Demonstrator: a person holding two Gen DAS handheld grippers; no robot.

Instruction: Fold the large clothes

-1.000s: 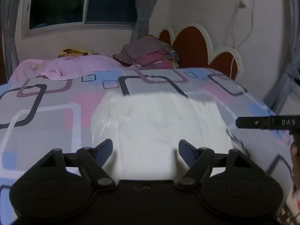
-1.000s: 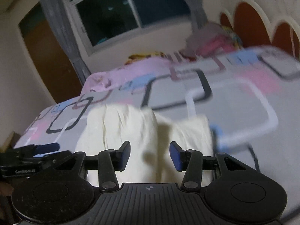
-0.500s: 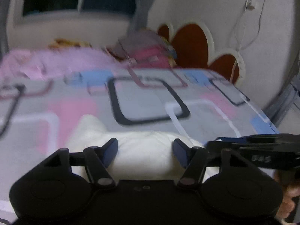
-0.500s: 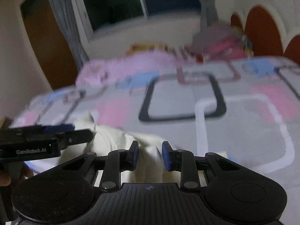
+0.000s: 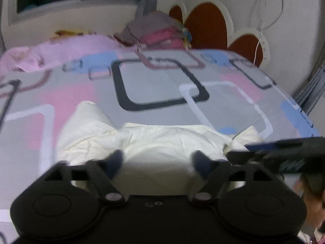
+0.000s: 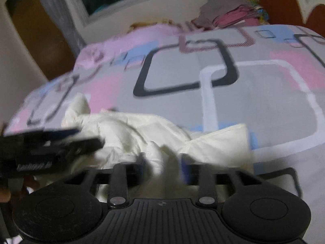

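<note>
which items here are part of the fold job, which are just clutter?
Job:
- cream garment, bunched at the near edge of the bed
- left gripper, jaws apart over it
- right gripper, jaws apart, cloth between them

Lying about:
- patterned bedsheet
- pink blanket
- pile of folded clothes by the headboard
- white cable on the wall

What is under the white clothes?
The white clothes lie bunched on the patterned bedsheet, which shows all around them. Whatever sits directly beneath the cloth is covered, so it cannot be seen.
</note>
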